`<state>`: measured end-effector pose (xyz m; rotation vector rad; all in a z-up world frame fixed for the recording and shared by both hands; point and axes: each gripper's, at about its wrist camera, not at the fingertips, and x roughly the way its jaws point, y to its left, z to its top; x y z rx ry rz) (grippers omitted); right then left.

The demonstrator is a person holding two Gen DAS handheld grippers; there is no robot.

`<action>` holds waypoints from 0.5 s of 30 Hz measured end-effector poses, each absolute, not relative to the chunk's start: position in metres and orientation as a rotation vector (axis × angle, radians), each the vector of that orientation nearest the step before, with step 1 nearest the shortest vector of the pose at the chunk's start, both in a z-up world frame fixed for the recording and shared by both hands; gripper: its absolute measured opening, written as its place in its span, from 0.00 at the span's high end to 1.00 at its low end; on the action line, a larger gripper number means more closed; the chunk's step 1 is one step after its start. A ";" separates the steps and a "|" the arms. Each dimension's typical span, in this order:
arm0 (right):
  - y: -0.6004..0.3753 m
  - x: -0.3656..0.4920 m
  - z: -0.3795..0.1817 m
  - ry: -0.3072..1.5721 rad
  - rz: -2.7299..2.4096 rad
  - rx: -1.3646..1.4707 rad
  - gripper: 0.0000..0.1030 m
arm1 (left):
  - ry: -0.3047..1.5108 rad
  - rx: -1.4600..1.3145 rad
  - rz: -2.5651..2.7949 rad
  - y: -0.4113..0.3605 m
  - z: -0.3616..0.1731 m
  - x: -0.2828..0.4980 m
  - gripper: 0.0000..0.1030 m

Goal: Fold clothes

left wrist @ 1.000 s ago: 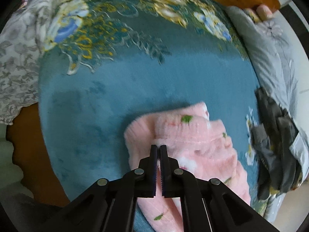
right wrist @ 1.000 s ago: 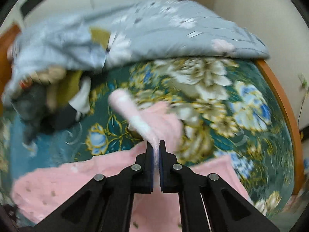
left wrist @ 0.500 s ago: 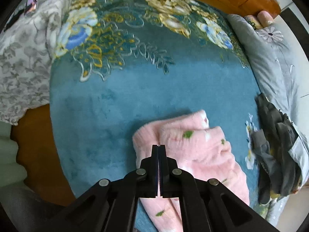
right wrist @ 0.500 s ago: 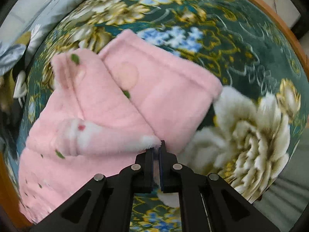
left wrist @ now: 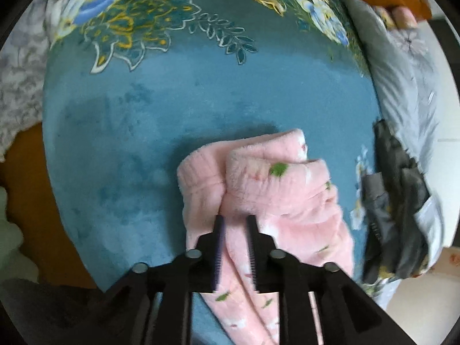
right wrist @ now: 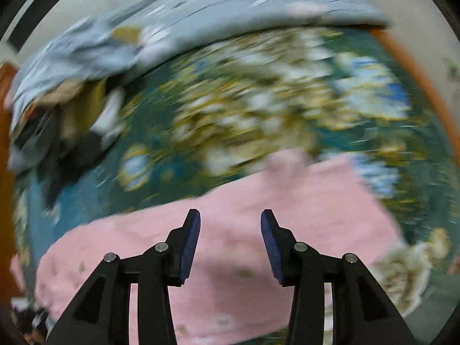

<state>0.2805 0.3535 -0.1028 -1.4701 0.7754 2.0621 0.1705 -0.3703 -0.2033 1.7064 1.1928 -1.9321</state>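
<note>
Pink fleece garment (left wrist: 276, 201), fuzzy, with small green and white specks, lies on the bed's teal floral blanket (left wrist: 201, 92), bunched and partly folded, a ribbed cuff end (left wrist: 198, 172) toward the blanket's plain blue middle and a second rolled layer lapped over it. In the right wrist view the same pink garment (right wrist: 258, 230) spreads flat and wide across the lower frame over the flowered part of the blanket (right wrist: 258, 109); view heavily motion-blurred, details soft. Left gripper (left wrist: 234, 218) low over the garment, pointing along it, jaws slightly apart with pink fabric showing in the narrow gap; cannot tell if the tips touch the cloth. Right gripper (right wrist: 230, 215) above the flat pink area, jaws wide apart, nothing between them. Dark grey clothing pile (left wrist: 396, 201) sits near the bed's right edge, beside a grey floral quilt (left wrist: 402, 66). Quilt (right wrist: 201, 14) also heaped along the far edge in the right view.
</note>
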 end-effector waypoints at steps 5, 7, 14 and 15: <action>0.321 0.237 -0.117 0.763 2.149 -1.576 0.57 | 1.185 1.748 -1.908 -0.358 -0.218 0.159 0.59; 0.316 0.232 -0.121 0.764 2.159 -1.595 0.57 | 1.191 1.747 -1.909 -0.354 -0.221 0.156 0.60; 0.313 0.234 -0.124 0.758 2.140 -1.620 0.57 | 1.010 1.740 -2.029 -0.329 -0.212 0.140 0.95; 0.314 0.236 -0.122 0.754 2.142 -1.612 0.57 | 1.003 1.708 -2.049 -0.329 -0.207 0.142 0.96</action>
